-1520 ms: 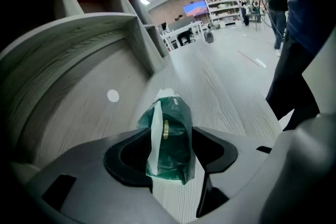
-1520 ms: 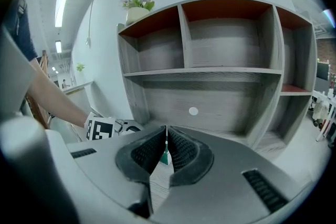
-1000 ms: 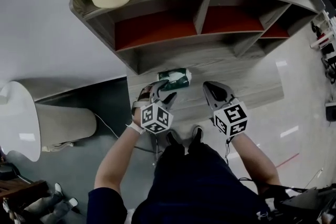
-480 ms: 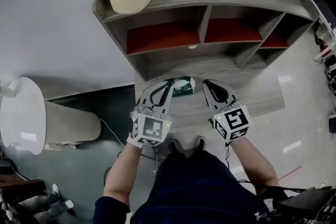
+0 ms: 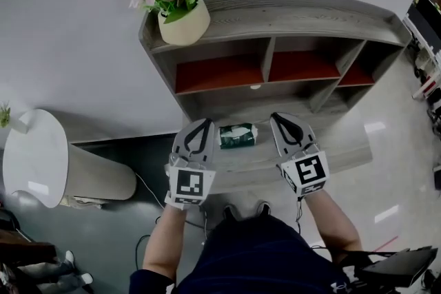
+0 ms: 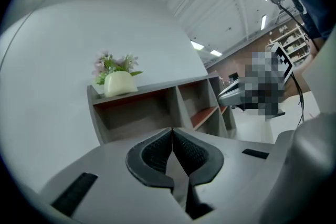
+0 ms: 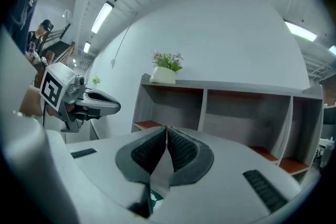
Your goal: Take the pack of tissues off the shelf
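The green pack of tissues [image 5: 238, 135] lies on the lowest board of the grey shelf unit [image 5: 296, 7], in the head view between my two grippers and below them. My left gripper [image 5: 204, 122] [image 6: 171, 130] is raised and points level at the shelf. Its jaws have just been closing and now meet with nothing between them. My right gripper [image 5: 278, 117] [image 7: 166, 127] is also raised and shut on nothing. A sliver of the green pack [image 7: 155, 198] shows under its jaws. Neither gripper touches the pack.
A cream pot of pink flowers [image 5: 183, 23] stands on the shelf top at the left. The compartments with red floors [image 5: 219, 71] hold nothing that I can see. A white round table [image 5: 34, 158] stands to the left, against the white wall.
Both grippers have risen away from the low board. The left jaws, open beside the pack a second ago, have closed on nothing. The pack stays on the board.
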